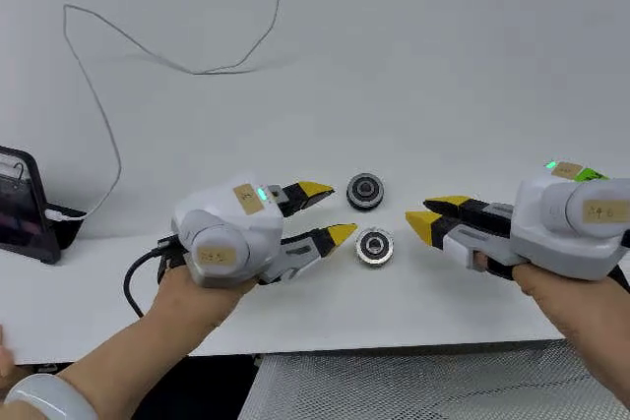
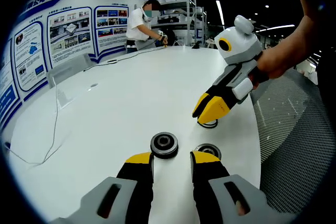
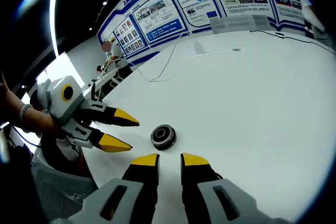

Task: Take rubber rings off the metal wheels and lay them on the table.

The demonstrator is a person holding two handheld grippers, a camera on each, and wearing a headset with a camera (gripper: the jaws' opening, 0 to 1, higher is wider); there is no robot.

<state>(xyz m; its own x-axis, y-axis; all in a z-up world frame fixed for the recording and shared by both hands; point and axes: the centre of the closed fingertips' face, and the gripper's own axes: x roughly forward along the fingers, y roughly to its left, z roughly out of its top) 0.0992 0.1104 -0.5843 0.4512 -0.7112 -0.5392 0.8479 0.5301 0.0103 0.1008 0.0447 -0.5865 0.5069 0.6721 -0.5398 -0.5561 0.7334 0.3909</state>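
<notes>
Held level, the left tool [image 1: 328, 211] gapes wide, the right tool [image 1: 416, 210] narrowly, tips flanking the near wheel [image 1: 374, 246].

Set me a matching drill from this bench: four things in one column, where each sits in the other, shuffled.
Things:
1. white, yellow-tipped left gripper
2. white, yellow-tipped right gripper
3. dark flat screen device
4. thin grey cable

Places:
a. at the left edge of the white table
b. right of the near black-rimmed metal wheel
c. trailing across the far tabletop
d. left of that wheel

Pairs: 1-d, 2-b, 3-a, 4-c
</notes>
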